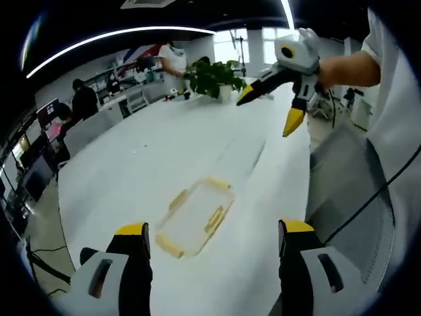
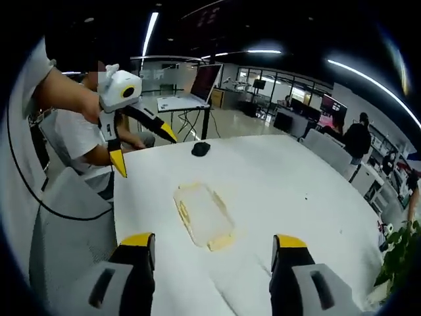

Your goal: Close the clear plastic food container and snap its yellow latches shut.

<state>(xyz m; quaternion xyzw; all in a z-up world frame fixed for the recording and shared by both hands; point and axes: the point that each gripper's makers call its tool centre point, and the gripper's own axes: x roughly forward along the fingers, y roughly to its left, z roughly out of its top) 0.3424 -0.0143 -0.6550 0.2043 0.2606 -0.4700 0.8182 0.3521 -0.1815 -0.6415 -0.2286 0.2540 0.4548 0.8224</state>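
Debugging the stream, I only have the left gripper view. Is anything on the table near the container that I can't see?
Observer: Yes. In the right gripper view a small dark object, maybe a mouse, lies on the table beyond the container and apart from it.
Operator: Where does the left gripper sit, seen from outside?
Observer: The left gripper is in the air off to one side of the container, with its jaws open and touching nothing.
Operator: What's past that end of the table?
Observer: A desk with what looks like an open laptop on it.
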